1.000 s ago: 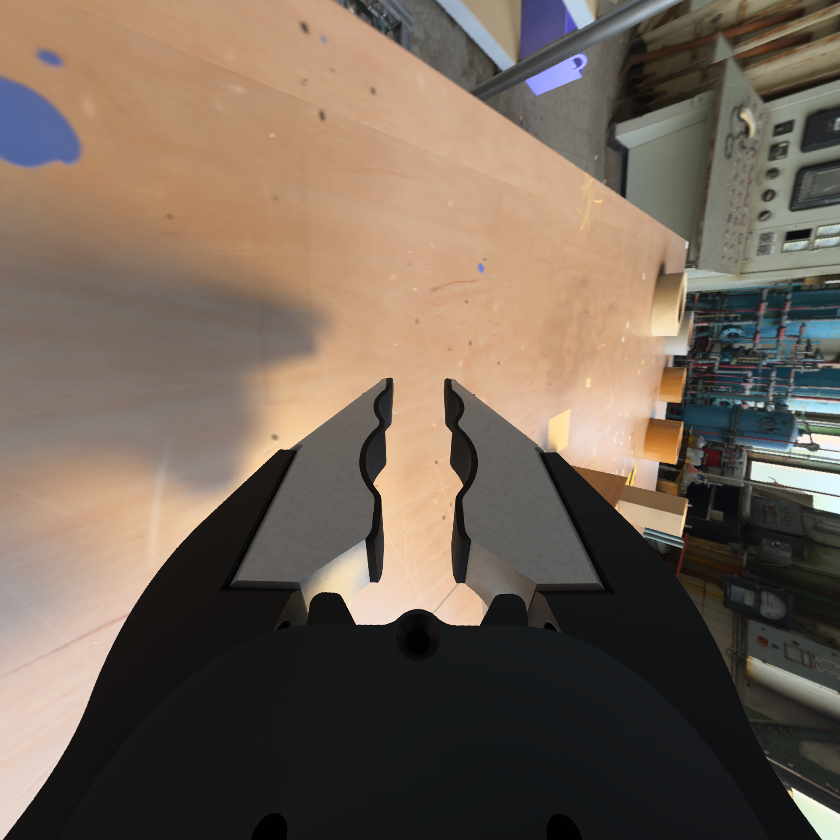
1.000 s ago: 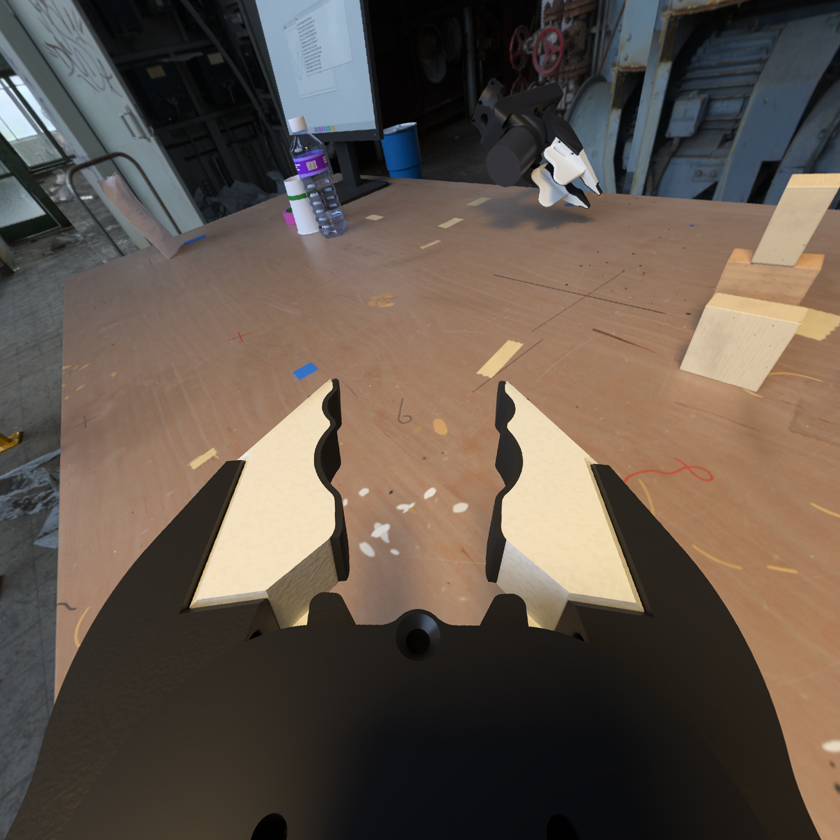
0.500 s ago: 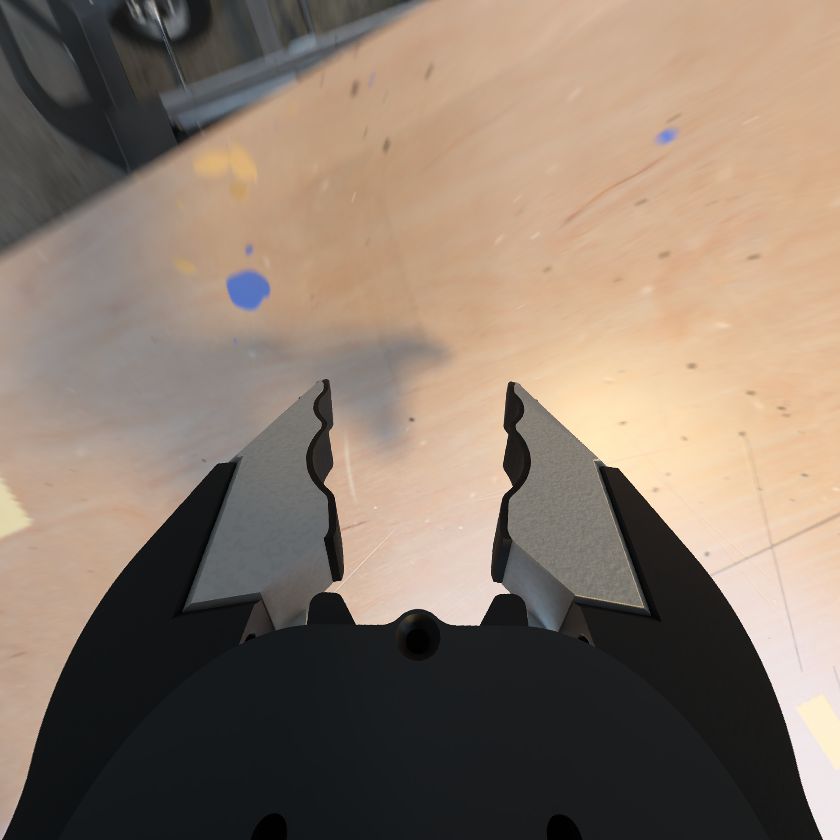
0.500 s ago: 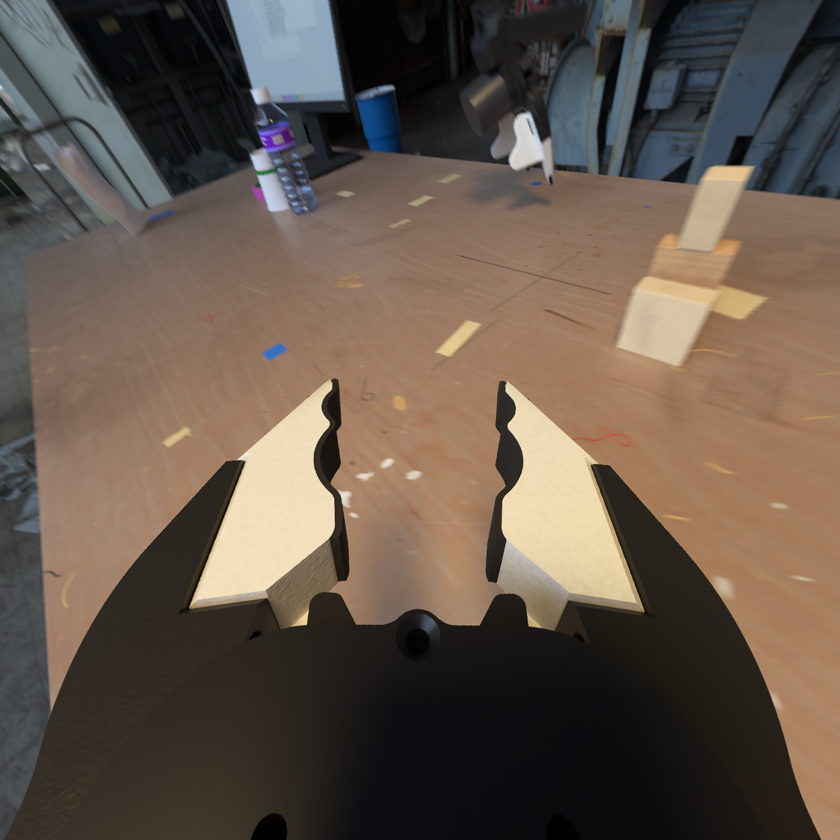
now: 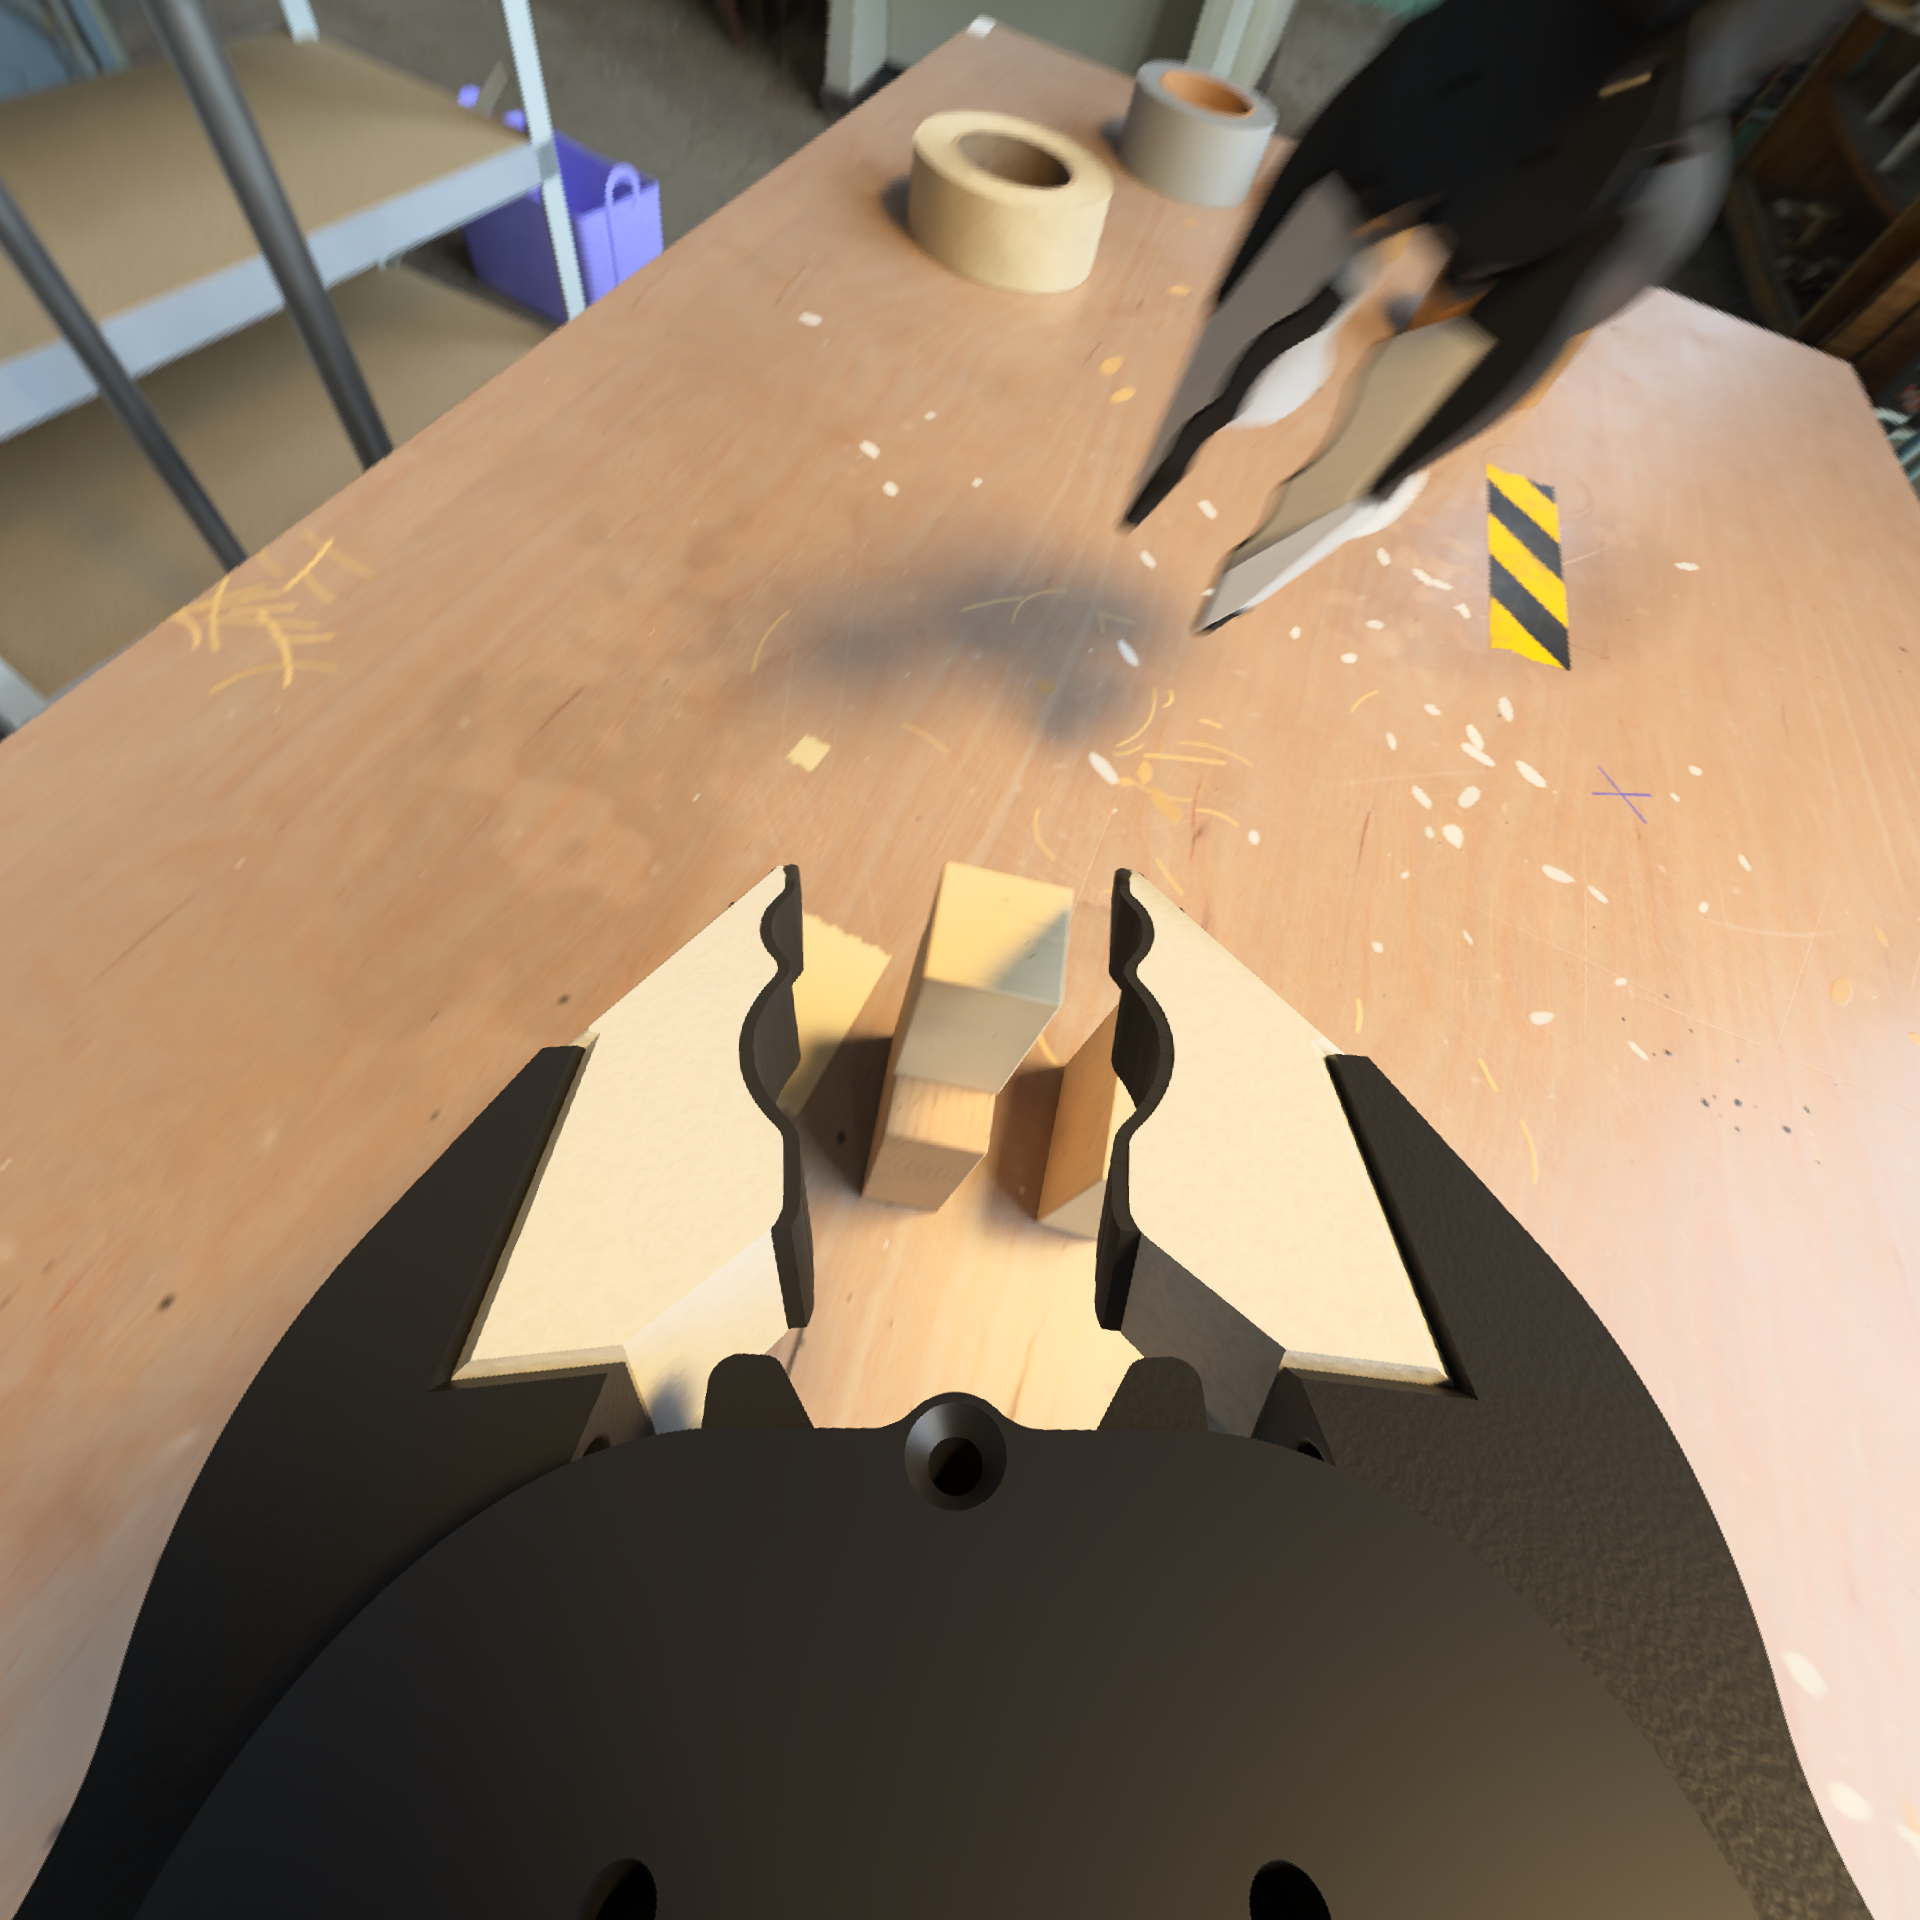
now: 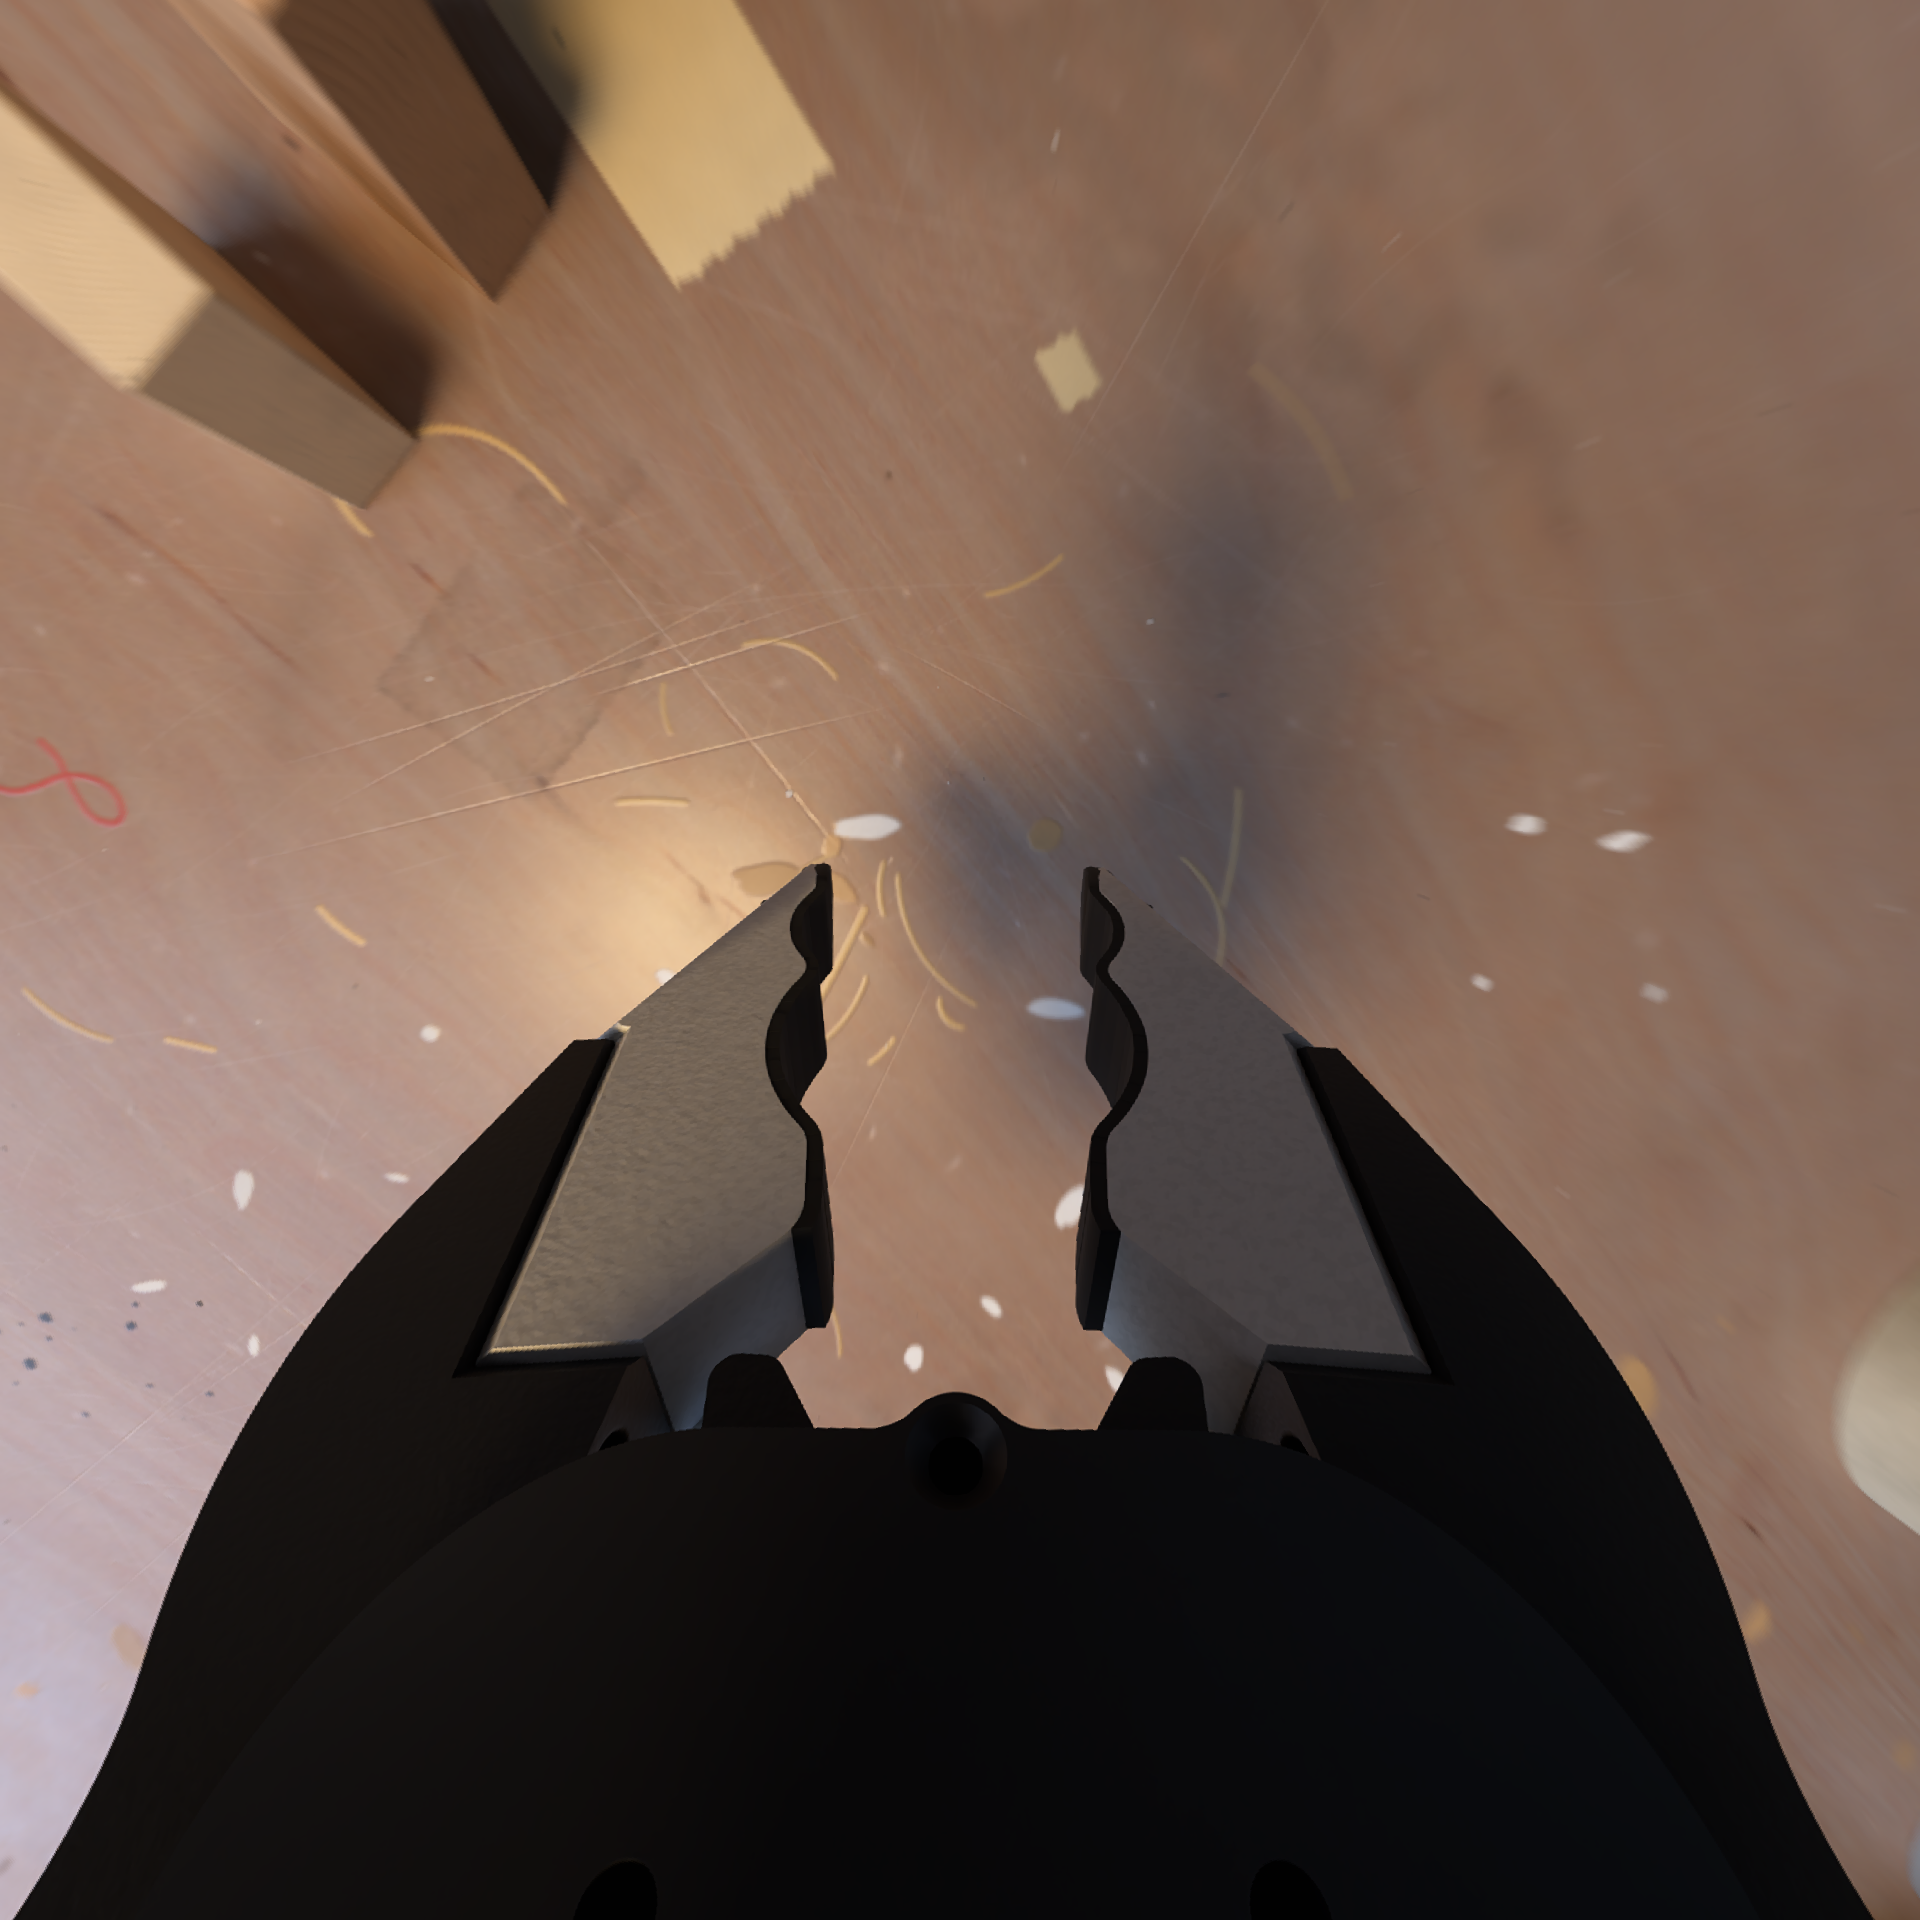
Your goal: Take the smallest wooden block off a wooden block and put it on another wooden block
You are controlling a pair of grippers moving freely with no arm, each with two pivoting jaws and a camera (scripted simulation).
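Note:
In the left wrist view a slender pale block point(image 5: 997, 935) stands upright on a light brown block point(image 5: 923, 1148). An orange-brown block point(image 5: 1075, 1132) stands close on their right. My left gripper point(image 5: 956, 883) is open and empty; its fingertips flank the slender block's top in the picture without touching it. My right gripper point(image 5: 1174, 566) shows blurred farther off, pointing down at the table. In the right wrist view the right gripper point(image 6: 956, 883) is open and empty above bare table, with a pale block point(image 6: 104, 281) and a dark brown block point(image 6: 416, 135) at the upper left.
A strip of pale tape point(image 5: 842, 966) lies on the wooden table point(image 5: 520, 831) beside the blocks. Two tape rolls point(image 5: 1003, 197) point(image 5: 1195, 130) stand at the far edge. A yellow-black strip point(image 5: 1525, 566) lies at the right. A shelf and a purple bucket point(image 5: 582, 223) stand beyond the left edge.
My left gripper has swung round from bare table to face the blocks, jaws open. My right gripper has moved near the blocks and tipped down at the table, its jaws a little narrower.

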